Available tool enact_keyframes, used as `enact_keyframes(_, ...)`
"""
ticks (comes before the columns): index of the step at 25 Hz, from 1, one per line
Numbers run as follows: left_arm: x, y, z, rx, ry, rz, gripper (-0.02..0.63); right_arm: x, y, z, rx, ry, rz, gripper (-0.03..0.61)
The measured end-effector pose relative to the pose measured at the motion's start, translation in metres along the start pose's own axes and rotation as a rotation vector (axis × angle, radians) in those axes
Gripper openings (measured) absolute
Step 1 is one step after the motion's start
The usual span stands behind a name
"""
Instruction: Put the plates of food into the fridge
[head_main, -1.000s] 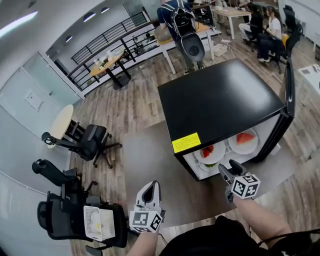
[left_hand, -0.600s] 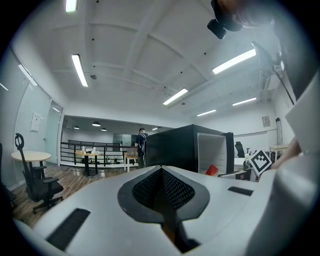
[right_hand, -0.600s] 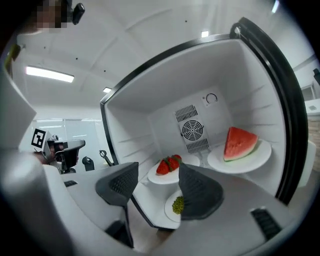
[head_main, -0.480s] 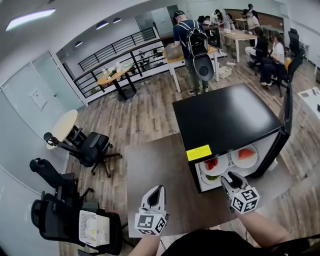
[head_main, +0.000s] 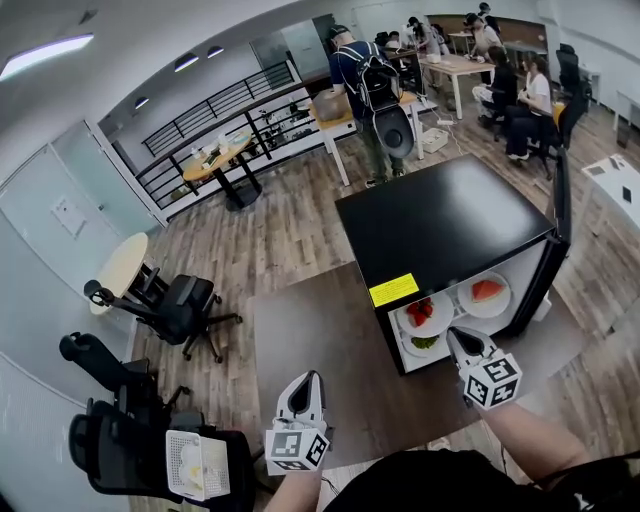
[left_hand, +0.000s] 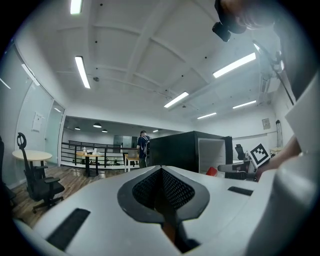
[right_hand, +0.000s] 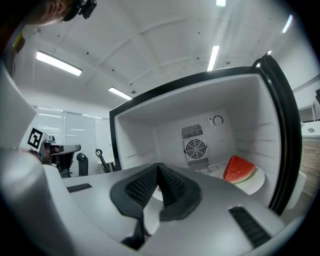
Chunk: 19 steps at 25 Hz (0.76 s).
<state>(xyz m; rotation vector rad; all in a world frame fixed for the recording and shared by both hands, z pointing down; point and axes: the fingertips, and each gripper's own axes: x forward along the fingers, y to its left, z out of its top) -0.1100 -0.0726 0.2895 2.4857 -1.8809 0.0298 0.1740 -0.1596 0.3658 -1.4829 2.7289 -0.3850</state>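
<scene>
Standing on a brown tabletop (head_main: 310, 330), a small black fridge (head_main: 450, 225) already holds the plates of food, its door (head_main: 556, 230) swung out to the right so the shelves can be reached. A watermelon plate (head_main: 486, 295) sits at the right of the upper shelf, set deep towards the rear fan, with a plate of red fruit (head_main: 421, 313) beside it and a plate of greens (head_main: 425, 343) below. No plate shows on the tabletop, so the loading looks finished and the door seems the job left. The right gripper (head_main: 455, 333) hovers just outside the opening, its jaws having just been closing and now pressed together on nothing. The left gripper (head_main: 308, 378) hangs well apart over the tabletop, jaws likewise together and empty. The door is seen edge-on only, the right gripper cuts off part of the lower shelf, and the food on the lower plate is too small to name surely.
</scene>
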Motion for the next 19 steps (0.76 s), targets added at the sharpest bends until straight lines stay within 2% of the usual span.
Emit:
enact_keyframes(5,-0.008,0.002,-0.007,0.01,0.019,-0.004,0.004,0.005,0.015,0.004,-0.062,-0.003,0.013,0.005)
enact_keyframes(11,-0.014,0.0,-0.011,0.013,0.037,-0.019,0.005,0.015,0.027,-0.002,-0.061,-0.001,0.036,0.005)
enact_keyframes(19,-0.007,-0.008,-0.021,0.001,0.047,0.016,0.004,0.038,0.017,-0.01,-0.059,0.017,0.074,0.003)
